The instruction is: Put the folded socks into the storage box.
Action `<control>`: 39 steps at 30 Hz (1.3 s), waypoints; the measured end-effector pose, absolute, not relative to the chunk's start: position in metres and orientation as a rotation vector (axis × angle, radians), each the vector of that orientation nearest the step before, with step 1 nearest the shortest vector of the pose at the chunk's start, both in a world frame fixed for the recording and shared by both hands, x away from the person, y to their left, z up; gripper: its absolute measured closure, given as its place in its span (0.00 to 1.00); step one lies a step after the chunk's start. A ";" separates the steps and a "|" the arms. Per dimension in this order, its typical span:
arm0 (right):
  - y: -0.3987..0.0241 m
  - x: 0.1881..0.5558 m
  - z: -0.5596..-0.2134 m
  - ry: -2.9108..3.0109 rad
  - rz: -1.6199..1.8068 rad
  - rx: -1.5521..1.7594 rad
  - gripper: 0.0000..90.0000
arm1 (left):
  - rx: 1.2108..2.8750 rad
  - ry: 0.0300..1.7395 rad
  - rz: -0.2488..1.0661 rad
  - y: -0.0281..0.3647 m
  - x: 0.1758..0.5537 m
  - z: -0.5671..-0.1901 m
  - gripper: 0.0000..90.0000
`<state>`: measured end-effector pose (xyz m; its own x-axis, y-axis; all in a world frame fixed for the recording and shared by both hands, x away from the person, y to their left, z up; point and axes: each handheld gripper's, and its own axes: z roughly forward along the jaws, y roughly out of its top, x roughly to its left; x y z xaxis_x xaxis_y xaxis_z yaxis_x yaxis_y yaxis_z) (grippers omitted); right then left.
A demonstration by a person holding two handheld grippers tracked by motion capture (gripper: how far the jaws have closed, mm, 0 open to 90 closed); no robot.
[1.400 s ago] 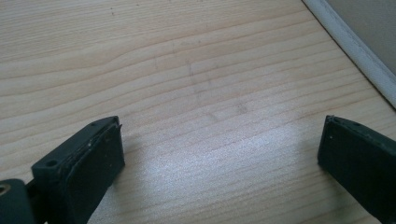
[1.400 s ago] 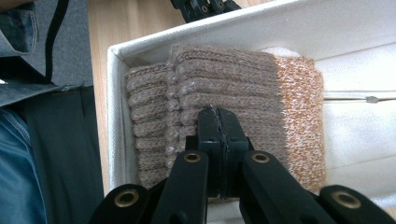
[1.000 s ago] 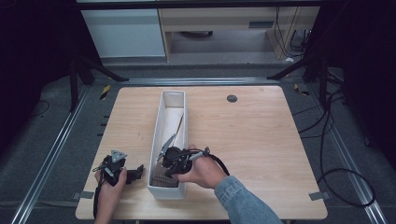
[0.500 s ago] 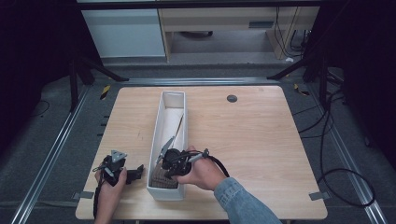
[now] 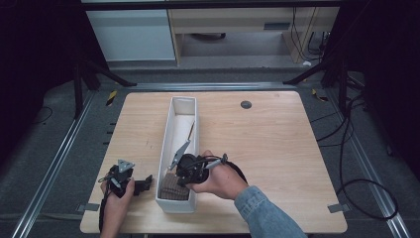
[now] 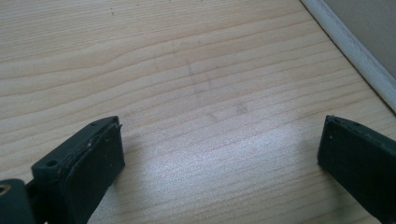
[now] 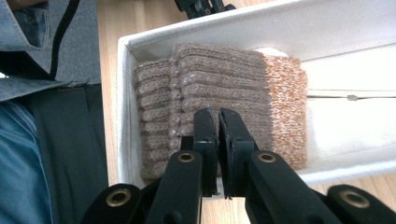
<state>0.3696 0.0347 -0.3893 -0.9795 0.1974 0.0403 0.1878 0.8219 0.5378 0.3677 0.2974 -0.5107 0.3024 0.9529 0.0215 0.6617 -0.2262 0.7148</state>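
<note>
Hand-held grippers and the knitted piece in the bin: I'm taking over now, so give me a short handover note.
Right hand-held gripper: jaws all but closed, nothing visibly clamped, poised over the brown knitted piece.
Left hand-held gripper: open, over bare table beside the white bin.
Done: the knitted piece lies at the bin's near end.
Left: probably withdrawing the right gripper; I can't tell whether more follows.

Right gripper [image 7: 218, 122]: black jaws, brass-ringed screw holes, black cable. Left gripper [image 5: 130, 179]: grey three-cornered plate. Blue denim sleeve [image 5: 267, 214].

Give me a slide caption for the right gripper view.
Right gripper, jaws nearly shut and empty, above a folded brown knit at the end of a white bin.
</note>
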 end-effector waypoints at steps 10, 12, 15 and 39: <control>0.021 0.375 -0.376 2.920 0.921 0.367 0.76 | 1.974 1.430 0.627 0.297 0.368 -0.511 0.00; 0.017 0.376 -0.373 2.892 0.928 0.397 0.62 | 1.974 1.431 0.627 0.297 0.368 -0.511 0.00; 0.013 0.378 -0.372 2.841 0.940 0.419 0.47 | 1.974 1.431 0.627 0.297 0.368 -0.511 0.00; -0.058 0.418 -0.345 2.407 0.994 0.713 0.08 | 1.976 1.432 0.630 0.297 0.366 -0.511 0.00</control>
<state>0.4182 -0.0579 -0.3448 -0.7715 0.6055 -0.1955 0.2910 0.6090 0.7378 0.3664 0.2974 -0.5106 0.3014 0.9532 0.0244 0.6619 -0.2276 0.7142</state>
